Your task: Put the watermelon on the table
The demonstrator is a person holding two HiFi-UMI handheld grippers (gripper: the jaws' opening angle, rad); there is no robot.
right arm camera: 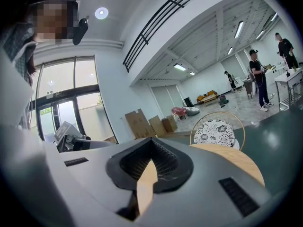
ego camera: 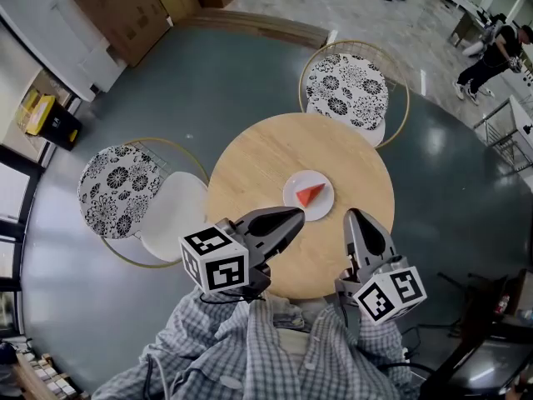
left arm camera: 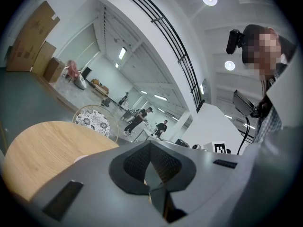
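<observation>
A red watermelon slice [ego camera: 310,194] lies on a small white plate [ego camera: 319,210] near the middle of the round wooden table [ego camera: 250,161]. My left gripper [ego camera: 297,216] hovers over the table's near side, its tip just left of the plate, jaws shut and empty. My right gripper [ego camera: 356,216] is held to the right of the plate, also shut with nothing in it. In the left gripper view the closed jaws [left arm camera: 150,145] fill the lower frame with the table [left arm camera: 42,145] beyond; the right gripper view shows shut jaws [right arm camera: 151,143] and the table edge [right arm camera: 239,159].
Two patterned-cushion chairs stand by the table, one at the far side [ego camera: 348,88] and one at the left [ego camera: 125,192]. Cardboard boxes [ego camera: 125,7] lean at the back left. People [ego camera: 491,57] stand far off at the right. Dark floor surrounds the table.
</observation>
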